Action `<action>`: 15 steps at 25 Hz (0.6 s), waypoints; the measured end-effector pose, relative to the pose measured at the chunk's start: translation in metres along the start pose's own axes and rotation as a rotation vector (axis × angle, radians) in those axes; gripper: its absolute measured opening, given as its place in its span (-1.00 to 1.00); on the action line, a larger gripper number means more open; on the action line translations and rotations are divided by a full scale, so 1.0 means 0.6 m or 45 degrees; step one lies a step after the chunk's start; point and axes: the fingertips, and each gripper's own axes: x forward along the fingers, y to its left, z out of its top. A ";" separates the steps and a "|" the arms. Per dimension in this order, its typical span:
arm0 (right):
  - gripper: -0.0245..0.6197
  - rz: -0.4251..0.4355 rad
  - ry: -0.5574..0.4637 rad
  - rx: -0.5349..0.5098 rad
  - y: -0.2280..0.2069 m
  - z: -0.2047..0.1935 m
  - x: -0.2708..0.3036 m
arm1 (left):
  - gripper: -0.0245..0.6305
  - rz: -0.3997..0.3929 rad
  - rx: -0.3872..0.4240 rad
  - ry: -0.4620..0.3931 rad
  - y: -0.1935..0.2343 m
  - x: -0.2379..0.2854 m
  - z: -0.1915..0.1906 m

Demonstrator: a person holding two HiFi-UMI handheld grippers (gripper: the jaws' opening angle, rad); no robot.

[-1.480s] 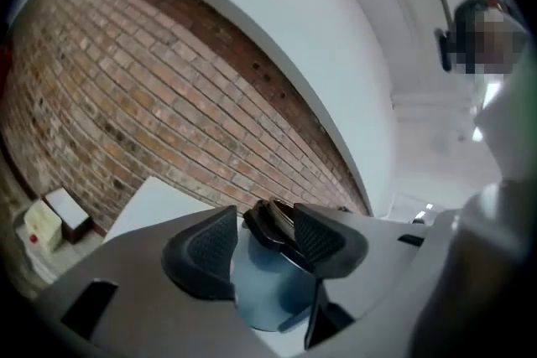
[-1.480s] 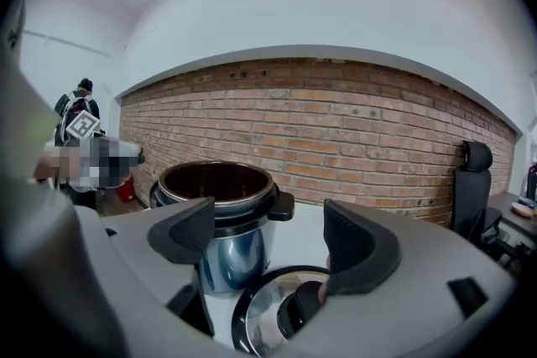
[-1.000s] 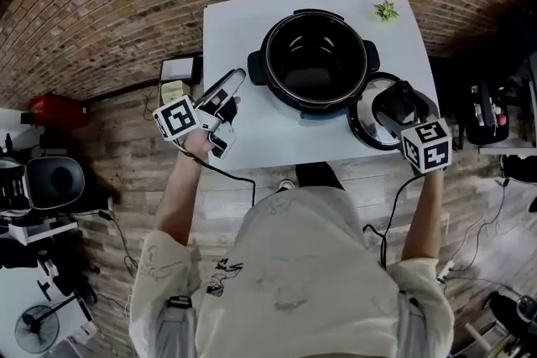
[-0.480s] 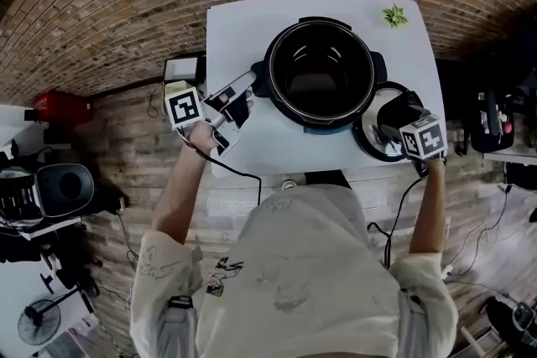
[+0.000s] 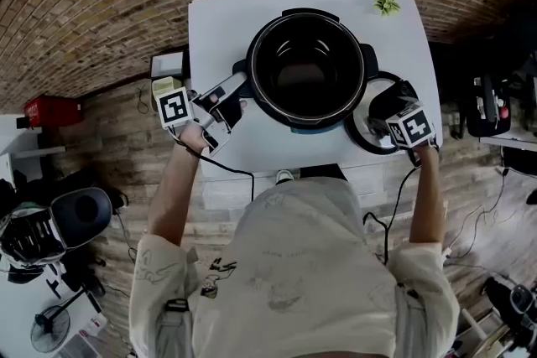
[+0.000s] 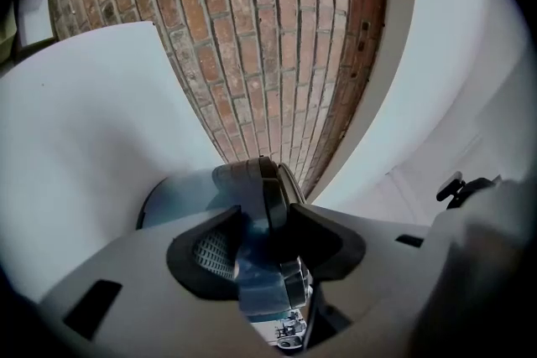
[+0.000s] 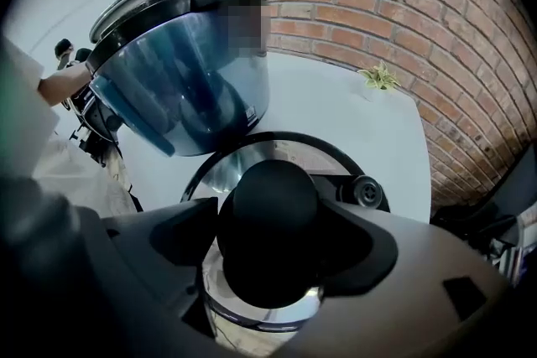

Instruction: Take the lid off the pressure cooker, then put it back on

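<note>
The open pressure cooker stands mid-table, its dark pot bare. Its lid lies flat on the table to the right. My right gripper points steeply down over the lid. In the right gripper view its jaws, which have just been closing, flank the black lid knob without clamping it. My left gripper lies level at the cooker's left side. Its jaws have also just been closing and straddle the side handle. The left pad shows a gap.
The white table holds a small green plant at its far right corner. A brick floor surrounds it. A small box sits beside the table's left edge. Equipment stands on the floor at both sides.
The left gripper has moved right, from the table's front left up to the cooker's side handle. The right gripper has sunk onto the lid's knob.
</note>
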 end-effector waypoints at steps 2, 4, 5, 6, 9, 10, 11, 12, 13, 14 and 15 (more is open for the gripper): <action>0.24 0.007 0.020 0.004 0.005 -0.001 0.004 | -0.33 0.002 0.012 0.004 0.000 0.001 0.000; 0.21 0.016 0.040 0.019 0.006 -0.004 0.007 | -0.37 0.009 0.035 0.020 0.000 0.001 0.000; 0.20 0.021 0.050 0.021 0.004 -0.004 0.006 | -0.39 0.011 0.044 0.027 -0.001 0.001 0.000; 0.20 0.023 0.059 0.019 0.002 -0.004 0.004 | -0.40 0.012 0.046 0.032 -0.001 0.001 -0.001; 0.01 0.038 0.093 0.013 -0.010 -0.006 -0.004 | -0.44 0.019 0.025 0.046 -0.002 0.002 -0.003; 0.01 0.042 0.110 0.007 -0.012 -0.006 -0.005 | -0.45 0.025 0.022 0.053 -0.003 0.003 -0.003; 0.01 0.040 0.126 -0.002 -0.014 -0.007 -0.004 | -0.46 0.030 0.025 0.061 -0.004 0.004 -0.004; 0.00 0.037 0.140 -0.008 -0.015 -0.006 -0.004 | -0.48 0.035 0.028 0.067 -0.005 0.004 -0.003; 0.00 0.035 0.149 -0.012 -0.015 -0.005 -0.003 | -0.51 0.039 0.032 0.072 -0.007 0.004 -0.003; 0.00 0.033 0.154 -0.014 -0.015 -0.005 -0.003 | -0.53 0.041 0.034 0.073 -0.008 0.003 -0.003; 0.00 0.032 0.157 -0.015 -0.015 -0.005 -0.003 | -0.54 0.042 0.030 0.072 -0.008 0.003 -0.003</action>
